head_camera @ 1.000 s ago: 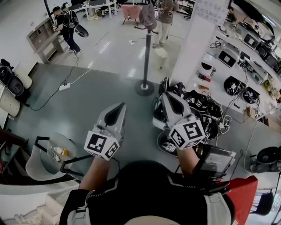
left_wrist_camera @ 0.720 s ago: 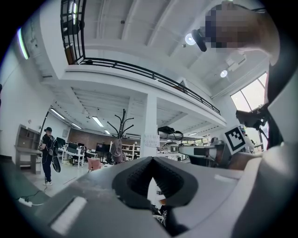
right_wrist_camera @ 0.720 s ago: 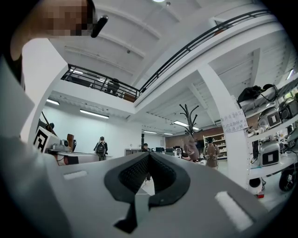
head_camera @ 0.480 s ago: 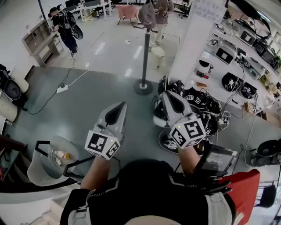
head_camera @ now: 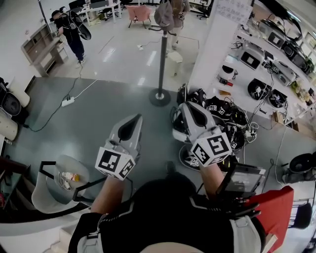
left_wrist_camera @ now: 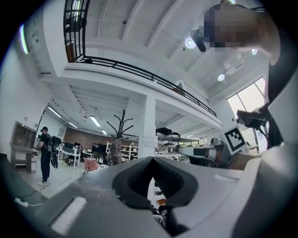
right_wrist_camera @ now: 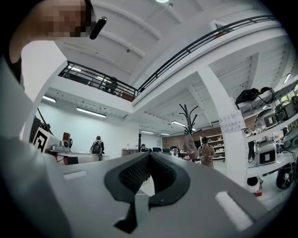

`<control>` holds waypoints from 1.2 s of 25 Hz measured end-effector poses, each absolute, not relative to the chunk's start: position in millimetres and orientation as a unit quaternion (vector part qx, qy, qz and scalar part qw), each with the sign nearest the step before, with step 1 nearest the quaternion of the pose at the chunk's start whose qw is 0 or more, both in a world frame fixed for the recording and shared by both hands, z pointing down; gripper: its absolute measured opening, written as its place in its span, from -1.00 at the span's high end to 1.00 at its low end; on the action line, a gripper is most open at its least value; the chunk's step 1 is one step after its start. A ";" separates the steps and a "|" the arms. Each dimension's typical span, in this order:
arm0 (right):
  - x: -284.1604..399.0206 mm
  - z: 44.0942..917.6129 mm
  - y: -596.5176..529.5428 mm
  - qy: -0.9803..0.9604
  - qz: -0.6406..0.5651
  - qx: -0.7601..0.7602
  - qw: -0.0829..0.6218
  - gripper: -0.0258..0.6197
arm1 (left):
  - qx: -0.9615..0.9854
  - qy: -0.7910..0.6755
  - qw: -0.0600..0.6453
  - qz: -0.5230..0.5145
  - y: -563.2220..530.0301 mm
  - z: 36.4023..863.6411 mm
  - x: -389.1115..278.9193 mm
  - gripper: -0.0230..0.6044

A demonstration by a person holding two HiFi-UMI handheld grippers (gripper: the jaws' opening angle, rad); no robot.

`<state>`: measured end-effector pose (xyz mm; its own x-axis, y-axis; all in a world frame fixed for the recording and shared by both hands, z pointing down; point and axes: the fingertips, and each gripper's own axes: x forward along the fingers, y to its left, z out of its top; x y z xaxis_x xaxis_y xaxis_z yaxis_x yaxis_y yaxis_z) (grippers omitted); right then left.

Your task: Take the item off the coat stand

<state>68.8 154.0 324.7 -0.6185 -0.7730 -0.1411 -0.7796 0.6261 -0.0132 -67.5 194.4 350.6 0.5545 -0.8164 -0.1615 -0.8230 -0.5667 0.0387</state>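
Observation:
The coat stand (head_camera: 162,54) rises from a round base (head_camera: 160,97) on the floor ahead, some way beyond both grippers. A grey cap-like item (head_camera: 164,15) hangs at its top. In the left gripper view the coat stand (left_wrist_camera: 123,124) is far off with the item (left_wrist_camera: 115,151) on it; in the right gripper view the coat stand (right_wrist_camera: 188,116) and the item (right_wrist_camera: 189,145) are also distant. My left gripper (head_camera: 135,118) and right gripper (head_camera: 186,106) are held side by side in front of the body, both shut and with nothing in them.
A white pillar (head_camera: 217,44) and a shelf of devices (head_camera: 261,64) stand right of the coat stand. A heap of dark gear with cables (head_camera: 224,121) lies on the floor by my right gripper. A person with a backpack (head_camera: 69,29) stands far left. A small round table (head_camera: 57,180) is at lower left.
The view has drifted slightly forward, so the floor slides down the frame. The person at far left has stepped a little. Both grippers stay shut in the same pose.

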 end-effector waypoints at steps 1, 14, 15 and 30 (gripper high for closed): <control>68.6 324.6 150.4 0.900 0.024 -0.430 0.068 0.89 | -0.881 0.466 0.021 0.080 191.5 350.8 -67.6 0.89; 79.9 315.0 72.6 0.909 0.022 -0.408 0.086 0.89 | -0.870 0.488 0.034 0.069 122.2 343.7 -58.4 0.89; 82.0 314.8 65.7 0.909 0.022 -0.408 0.086 0.89 | -0.870 0.488 0.034 0.068 115.6 343.1 -56.1 0.89; 112.6 322.2 -22.9 0.909 0.006 -0.408 0.087 0.89 | -0.867 0.495 0.020 0.060 31.7 344.7 -26.1 0.89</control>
<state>112.6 -22.9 322.2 -0.6528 -0.7398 -0.1629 -0.7420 0.6678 -0.0590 -26.1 31.7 344.7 0.5037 -0.8550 -0.1237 -0.8597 -0.5101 0.0248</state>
